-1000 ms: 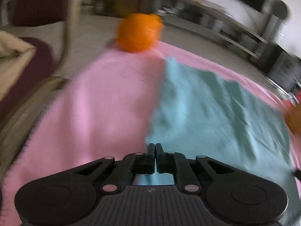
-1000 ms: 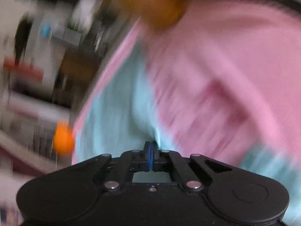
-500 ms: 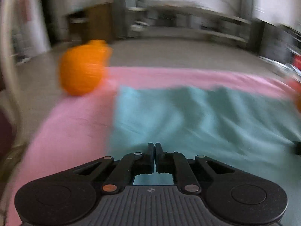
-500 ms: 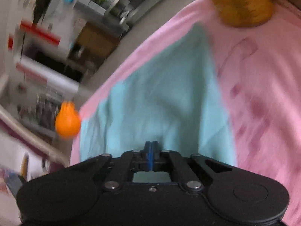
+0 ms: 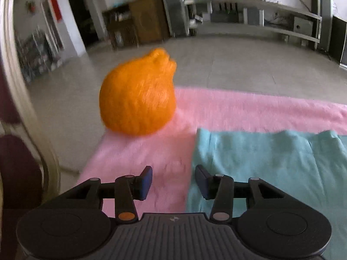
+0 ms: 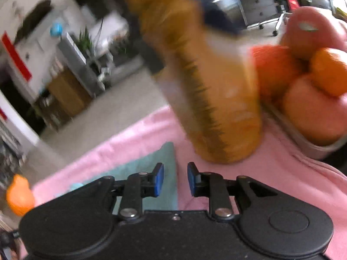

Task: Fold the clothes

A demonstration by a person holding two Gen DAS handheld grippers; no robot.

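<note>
A teal cloth (image 5: 271, 169) lies folded on the pink table cover (image 5: 238, 110); its left edge runs just inside the right finger of my left gripper (image 5: 173, 181). That gripper's jaws are opening, with only the pink cover and the cloth's edge below the gap and nothing pinched. In the right wrist view the cloth's corner (image 6: 151, 164) lies under my right gripper (image 6: 175, 178), whose jaws are also opening and hold nothing; the cloth's right edge runs beneath the gap.
An orange pumpkin-like toy (image 5: 138, 95) sits on the cover's far left corner. A blurred brown ribbed object (image 6: 206, 91) stands close ahead of the right gripper, beside a tray (image 6: 303, 145) of orange and pink fruit. A dark red chair (image 5: 17, 169) is at the left.
Both grippers were shut on the teal cloth earlier; now both have let it go and stand apart. The cloth was drawn across and lies folded. Both views swung round.
</note>
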